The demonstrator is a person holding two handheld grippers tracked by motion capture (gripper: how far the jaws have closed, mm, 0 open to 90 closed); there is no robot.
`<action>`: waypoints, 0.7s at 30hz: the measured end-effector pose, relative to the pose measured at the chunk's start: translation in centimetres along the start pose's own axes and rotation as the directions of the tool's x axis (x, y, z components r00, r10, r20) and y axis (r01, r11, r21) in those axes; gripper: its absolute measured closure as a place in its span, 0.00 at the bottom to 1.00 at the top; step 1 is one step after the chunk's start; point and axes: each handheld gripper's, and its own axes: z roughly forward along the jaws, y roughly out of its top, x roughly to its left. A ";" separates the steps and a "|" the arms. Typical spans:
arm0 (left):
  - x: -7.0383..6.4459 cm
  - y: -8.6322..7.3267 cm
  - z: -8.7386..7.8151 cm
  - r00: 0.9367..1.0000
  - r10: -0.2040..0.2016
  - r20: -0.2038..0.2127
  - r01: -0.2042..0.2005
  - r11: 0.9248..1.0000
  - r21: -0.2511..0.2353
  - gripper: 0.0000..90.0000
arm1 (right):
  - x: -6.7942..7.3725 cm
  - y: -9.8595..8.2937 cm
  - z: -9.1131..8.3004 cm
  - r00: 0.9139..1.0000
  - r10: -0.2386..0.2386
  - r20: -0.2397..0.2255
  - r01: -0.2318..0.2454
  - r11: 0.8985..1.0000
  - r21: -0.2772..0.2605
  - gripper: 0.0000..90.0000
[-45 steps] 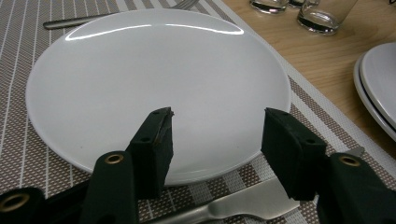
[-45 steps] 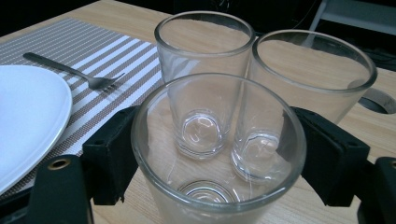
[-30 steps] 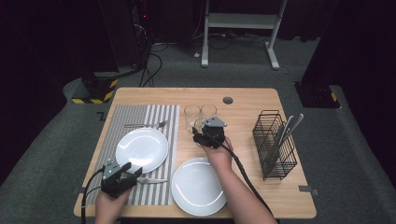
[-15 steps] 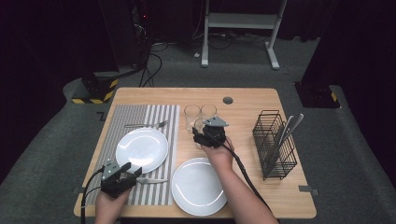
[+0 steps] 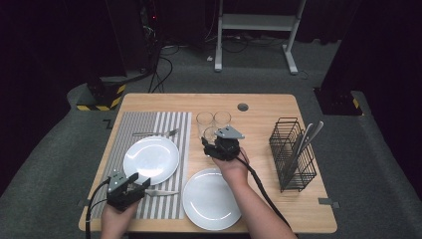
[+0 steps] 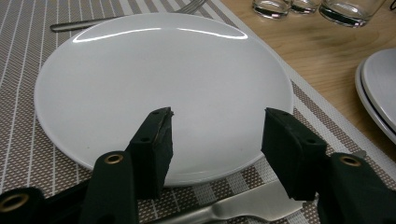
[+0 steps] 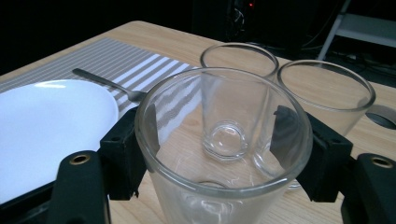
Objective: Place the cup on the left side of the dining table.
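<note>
Clearly mid-grasp: the nearest glass [image 7: 224, 149] sits between the right gripper [image 7: 224, 154] jaws on bare wood, beside the placemat [image 5: 149, 164].

Its jaws press both sides of the empty glass, which looks seated on the table [image 5: 263, 107], in front of two more empty glasses [image 7: 289, 93]; where it belongs looks undecided. On the mat lie a plate [image 6: 154, 79], a fork [image 5: 157, 133] and a knife [image 6: 243, 205]; a second plate [image 5: 211, 199] lies off it. The left gripper [image 6: 215, 140] hangs open over the knife, gripping nothing. The wire basket [image 5: 293, 154] holds more cutlery.
</note>
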 end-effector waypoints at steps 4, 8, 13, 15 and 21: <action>0.0 0.0 0.0 1.000 0.002 -0.003 -0.002 1.000 -0.001 0.48 | 0.7 0.0 -0.4 1.000 -0.010 -0.018 0.009 1.000 -0.013 0.32; 0.0 0.0 0.0 1.000 0.002 -0.001 -0.002 1.000 0.002 0.48 | 1.5 0.0 -0.6 0.999 -0.021 -0.039 0.020 1.000 -0.017 0.32; 0.0 0.0 0.0 1.000 0.005 -0.002 -0.005 1.000 0.000 0.47 | 2.4 0.0 -0.7 0.998 -0.028 -0.059 0.026 0.999 -0.023 0.32; 0.0 0.0 0.0 1.000 0.005 -0.002 -0.005 1.000 0.003 0.47 | 3.1 0.0 -0.8 0.997 -0.034 -0.076 0.032 0.999 -0.027 0.32; 0.0 0.0 0.0 1.000 0.006 -0.002 -0.006 1.000 -0.002 0.47 | 4.6 -0.3 -0.6 0.993 -0.051 -0.109 0.049 0.999 -0.024 0.32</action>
